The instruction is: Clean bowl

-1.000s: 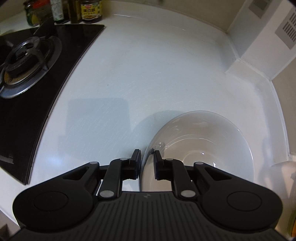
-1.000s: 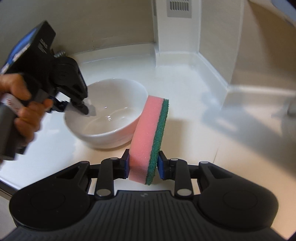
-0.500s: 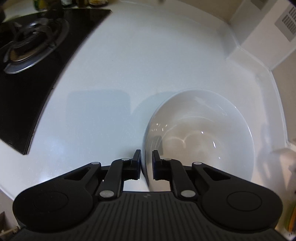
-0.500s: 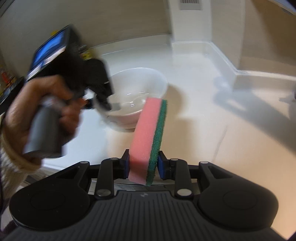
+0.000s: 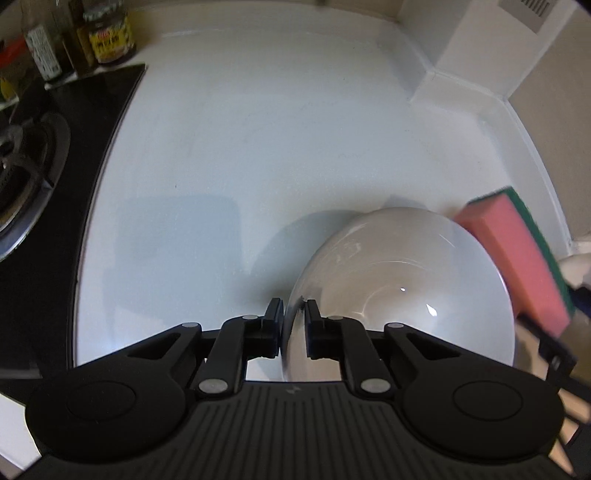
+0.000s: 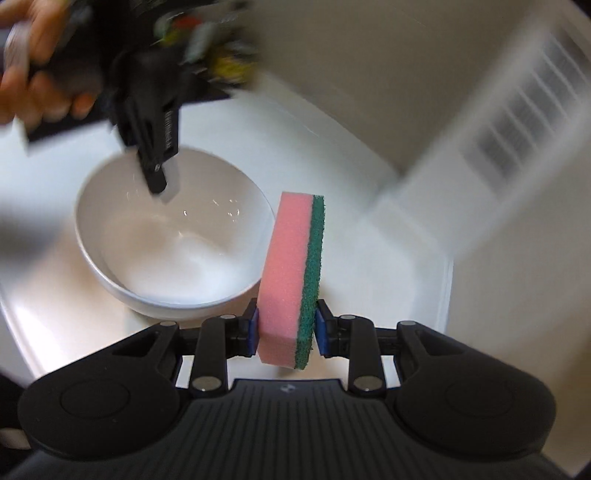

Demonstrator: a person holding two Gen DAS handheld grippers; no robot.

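Observation:
A white bowl (image 5: 406, 288) sits on the white counter (image 5: 258, 147). My left gripper (image 5: 293, 306) straddles its near-left rim, which crosses the narrow gap at a slant and touches both pads; the jaws are opening slightly. In the right wrist view the bowl (image 6: 177, 251) shows empty and glossy, with the left gripper (image 6: 159, 184) reaching down onto its far rim. My right gripper (image 6: 286, 325) is shut on a pink sponge (image 6: 288, 266) with a green scouring side, held upright just right of the bowl. The sponge (image 5: 517, 258) also hangs over the bowl's right rim.
A black gas stove (image 5: 22, 177) takes up the left, with sauce jars (image 5: 107, 33) behind it. A wall corner with a vent (image 6: 517, 122) closes the counter at the back right. A person's hand (image 6: 37, 92) grips the left tool.
The right gripper has rolled and swung in toward the bowl with the sponge, which now shows at the bowl's right rim. The left gripper stays on the rim, slightly turned.

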